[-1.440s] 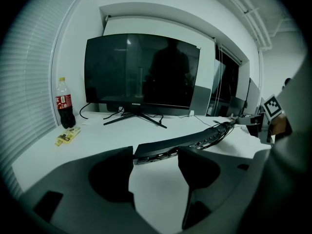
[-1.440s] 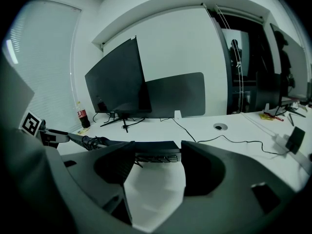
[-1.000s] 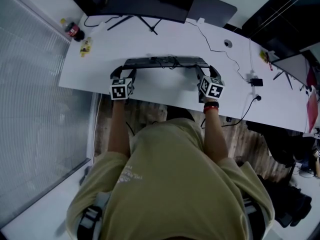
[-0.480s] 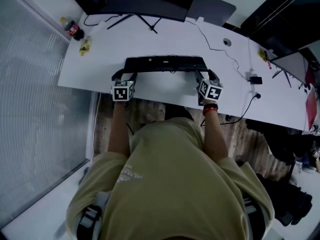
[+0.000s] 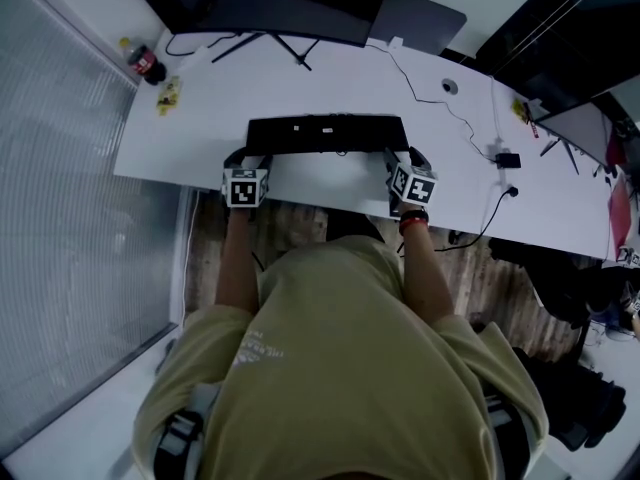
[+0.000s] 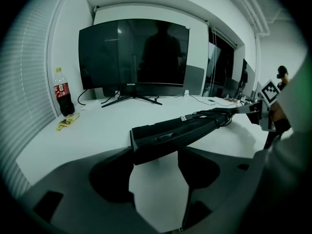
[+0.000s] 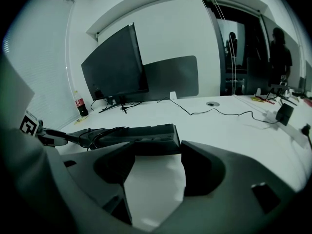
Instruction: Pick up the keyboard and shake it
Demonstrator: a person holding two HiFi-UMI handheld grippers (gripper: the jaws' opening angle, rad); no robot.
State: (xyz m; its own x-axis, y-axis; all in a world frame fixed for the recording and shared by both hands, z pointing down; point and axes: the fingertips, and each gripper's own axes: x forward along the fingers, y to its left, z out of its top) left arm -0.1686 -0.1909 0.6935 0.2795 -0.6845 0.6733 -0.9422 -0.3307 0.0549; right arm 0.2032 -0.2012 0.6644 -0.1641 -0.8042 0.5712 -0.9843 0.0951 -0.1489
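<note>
A long black keyboard [image 5: 328, 133] hangs above the white desk [image 5: 190, 133], held at both ends. My left gripper [image 5: 250, 157] is shut on its left end, my right gripper [image 5: 400, 157] on its right end. In the left gripper view the keyboard [image 6: 180, 130] runs off to the right, tilted, with a coiled cable on its back, and its near end sits between the jaws of the left gripper [image 6: 155, 156]. In the right gripper view the keyboard [image 7: 141, 136] stretches left from between the jaws of the right gripper [image 7: 153, 155].
A large dark monitor [image 5: 270, 3] on a splayed stand sits at the desk's back. A cola bottle [image 5: 143, 60] and a yellow packet [image 5: 168, 96] are at the back left. A thin cable [image 5: 440, 108] leads to a black adapter [image 5: 508, 160] at right.
The keyboard has tipped, so more of its broad face shows in the head view than a second ago. Both grippers have shifted slightly toward the desk's near edge, still gripping it.
</note>
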